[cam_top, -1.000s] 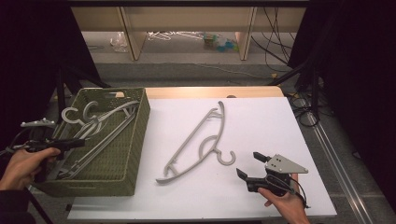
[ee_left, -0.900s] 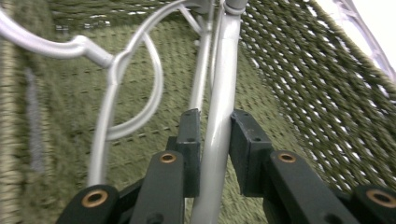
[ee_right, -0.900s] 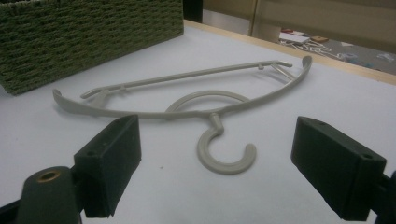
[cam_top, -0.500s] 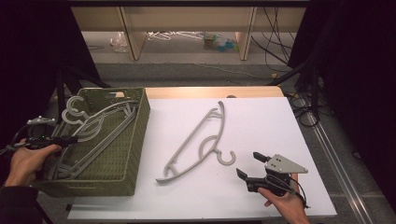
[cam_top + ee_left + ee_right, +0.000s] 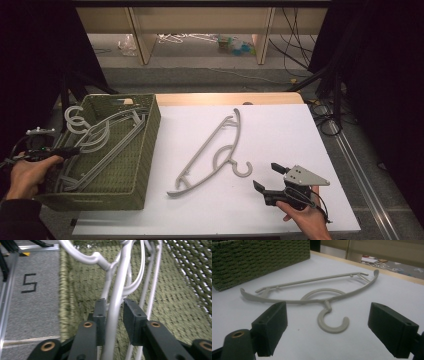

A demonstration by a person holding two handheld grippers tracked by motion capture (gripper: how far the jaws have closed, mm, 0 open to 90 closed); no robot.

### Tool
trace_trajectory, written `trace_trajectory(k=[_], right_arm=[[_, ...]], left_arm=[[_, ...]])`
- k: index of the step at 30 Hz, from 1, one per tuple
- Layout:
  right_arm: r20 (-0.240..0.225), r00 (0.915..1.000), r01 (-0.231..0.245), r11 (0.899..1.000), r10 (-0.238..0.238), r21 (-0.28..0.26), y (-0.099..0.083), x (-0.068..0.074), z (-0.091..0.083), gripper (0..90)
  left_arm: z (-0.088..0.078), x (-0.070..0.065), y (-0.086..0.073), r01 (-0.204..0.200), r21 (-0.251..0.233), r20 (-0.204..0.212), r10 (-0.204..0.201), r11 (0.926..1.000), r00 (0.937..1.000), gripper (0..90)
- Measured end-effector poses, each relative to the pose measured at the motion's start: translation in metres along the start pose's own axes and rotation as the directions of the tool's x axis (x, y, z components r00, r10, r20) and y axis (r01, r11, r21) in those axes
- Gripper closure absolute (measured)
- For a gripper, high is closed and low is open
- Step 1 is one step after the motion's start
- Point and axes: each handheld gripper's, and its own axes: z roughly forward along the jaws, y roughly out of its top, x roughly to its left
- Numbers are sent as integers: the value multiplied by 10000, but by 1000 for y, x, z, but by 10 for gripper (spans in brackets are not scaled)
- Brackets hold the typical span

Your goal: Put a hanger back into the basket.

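Observation:
A pale grey plastic hanger (image 5: 210, 150) lies flat on the white table, its hook (image 5: 322, 323) pointing at my right gripper (image 5: 266, 175). That gripper (image 5: 328, 312) rests near the table's front edge, open wide, with nothing between its jaws and the hook a short way ahead. At the left a green woven basket (image 5: 147, 150) holds several more grey hangers (image 5: 100, 135). My left gripper (image 5: 75, 150) reaches over the basket's left rim. Its jaws (image 5: 113, 302) sit on either side of one hanger's bar (image 5: 117, 285), pressed close against it.
The basket's woven wall (image 5: 82, 290) stands close behind the held bar, and grey floor with a taped "5" (image 5: 28, 283) lies beyond it. The white tabletop (image 5: 285, 135) is bare to the right of the loose hanger. Cables (image 5: 325, 115) hang off the right side.
My left hand rose a little and the left gripper pushed back in over the basket rim onto the hanger. The right gripper and the hanger on the table have not moved.

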Motion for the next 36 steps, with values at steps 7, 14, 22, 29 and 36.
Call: trace_trajectory(k=[7, 14, 22, 29, 36], right_arm=[[5, 10000, 59, 10000, -59, 1, 0, 0, 0, 169], [45, 10000, 80, 10000, -80, 4, 1, 0, 0, 170], [-23, 9998, 177, 9998, -177, -57, 1, 0, 1, 170], [-144, 9999, 73, 10000, -74, -55, 1, 0, 1, 169], [5, 9999, 130, 9998, -129, -172, 1, 0, 0, 170]], left_arm=[[-4, -1, 0, 202, -223, -36, -203, 9995, 9998, 660], [-17, -28, 6, 293, -1437, 512, -221, 9892, 9984, 578], [-36, -87, 12, 35, -2526, 1685, 404, 9676, 9849, 424], [-44, -152, 17, -610, -3190, 2636, 1504, 9458, 9528, 345], [-42, -202, 14, -690, -3432, 3631, 2000, 9367, 9100, 298]])
